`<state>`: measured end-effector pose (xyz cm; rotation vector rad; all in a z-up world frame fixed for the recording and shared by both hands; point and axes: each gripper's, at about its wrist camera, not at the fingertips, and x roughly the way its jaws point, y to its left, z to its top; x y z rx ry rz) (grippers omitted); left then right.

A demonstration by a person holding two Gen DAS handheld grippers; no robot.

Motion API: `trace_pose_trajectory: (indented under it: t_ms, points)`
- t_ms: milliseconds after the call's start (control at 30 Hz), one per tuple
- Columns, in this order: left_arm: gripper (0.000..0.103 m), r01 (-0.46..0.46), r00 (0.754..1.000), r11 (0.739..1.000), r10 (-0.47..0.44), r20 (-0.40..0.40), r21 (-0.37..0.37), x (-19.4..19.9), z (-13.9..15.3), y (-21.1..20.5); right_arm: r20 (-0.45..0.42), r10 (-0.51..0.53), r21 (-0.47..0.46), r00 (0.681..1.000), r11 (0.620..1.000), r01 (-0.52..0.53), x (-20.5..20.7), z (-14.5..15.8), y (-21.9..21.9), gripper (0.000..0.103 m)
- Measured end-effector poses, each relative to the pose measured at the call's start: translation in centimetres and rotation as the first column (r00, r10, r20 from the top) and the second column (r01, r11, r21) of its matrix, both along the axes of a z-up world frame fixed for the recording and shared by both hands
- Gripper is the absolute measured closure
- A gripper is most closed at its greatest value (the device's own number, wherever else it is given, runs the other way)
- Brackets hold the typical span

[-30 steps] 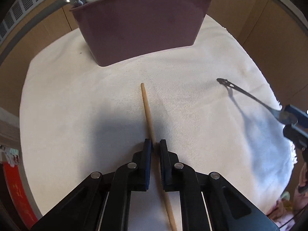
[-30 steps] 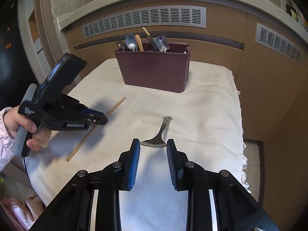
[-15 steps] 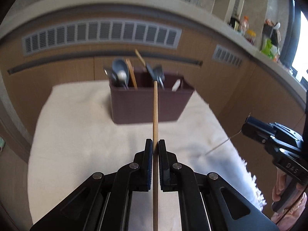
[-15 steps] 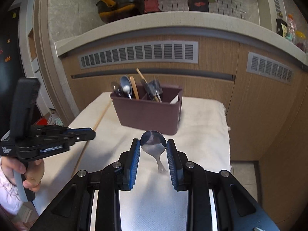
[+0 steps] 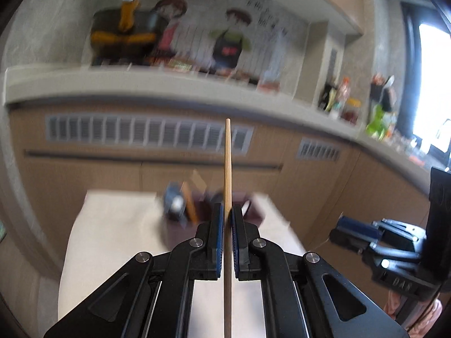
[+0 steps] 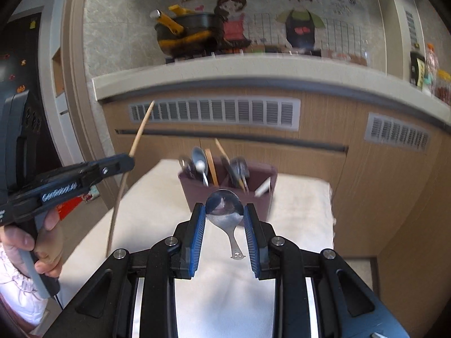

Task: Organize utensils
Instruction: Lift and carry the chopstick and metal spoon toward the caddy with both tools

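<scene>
Left gripper [image 5: 228,211] fingers clamped on a wooden chopstick [image 5: 227,169], right gripper [image 6: 224,219] fingers pinching a metal spoon [image 6: 224,211] by its bowl, maroon utensil caddy [image 6: 194,194] beyond on the cloth-covered surface [image 6: 157,214]

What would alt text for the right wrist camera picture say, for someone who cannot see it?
The right hand-held gripper holds a metal spoon by its bowl, handle hanging down, in front of a maroon utensil caddy on a white cloth. At left, the left hand-held gripper clamps a wooden chopstick.

A pale wooden chopstick [image 5: 227,169], silver spoon [image 6: 224,211], maroon caddy [image 6: 197,194], white cloth [image 6: 157,219], blue-padded black tongs [image 6: 224,219].
</scene>
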<state>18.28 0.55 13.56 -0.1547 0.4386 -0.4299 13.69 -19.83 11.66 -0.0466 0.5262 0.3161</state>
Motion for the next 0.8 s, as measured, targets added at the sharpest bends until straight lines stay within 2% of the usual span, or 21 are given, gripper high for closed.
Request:
trace_pose_trajectory:
  t_ms: [133, 233, 333, 400, 467, 533, 633, 800]
  points:
    - [0.097, 0.015, 0.987, 0.999, -0.01, 0.161, -0.029, 2.4, 4.7, -1.2, 0.129, 0.0, 0.005, 0.992, 1.0, -0.001, 1.0, 5.3, 0.0, 0.078]
    - [0.097, 0.0, 0.963, 0.999, 0.013, 0.268, -0.05, 4.5, 7.3, -1.9, 0.209, -0.004, 0.016, 0.978, 1.0, 0.001, 2.3, 8.8, -0.1, 0.078]
    - [0.097, -0.019, 0.936, 0.998, 0.04, 0.349, -0.065, 6.7, 8.4, -2.3, 0.241, 0.003, 0.022, 0.97, 1.0, -0.008, 4.4, 10.6, -0.3, 0.078]
    - [0.097, -0.024, 0.926, 0.997, 0.05, 0.373, -0.074, 8.7, 8.2, -2.5, 0.236, 0.006, 0.029, 0.972, 0.999, -0.013, 5.9, 10.6, -0.6, 0.078]
    - [0.097, -0.036, 0.925, 0.996, 0.062, 0.375, -0.076, 10.4, 7.2, -2.4, 0.207, 0.006, 0.04, 0.978, 0.999, -0.015, 7.8, 9.9, -0.8, 0.078]
    - [0.097, -0.052, 0.934, 0.996, 0.075, 0.348, -0.074, 12.7, 5.5, -2.6, 0.174, 0.011, 0.044, 0.985, 0.999, -0.019, 9.3, 9.0, -0.8, 0.078]
    - [0.097, -0.1, 0.951, 0.993, 0.115, 0.287, -0.069, 15.5, 2.4, -2.8, 0.109, 0.015, 0.044, 0.994, 0.999, -0.02, 11.6, 6.5, -0.7, 0.078]
    - [0.097, -0.113, 0.976, 0.993, 0.119, 0.183, -0.045, 18.1, -3.5, -3.1, -0.002, 0.033, 0.056, 0.999, 0.998, -0.033, 14.5, 2.4, -0.2, 0.078]
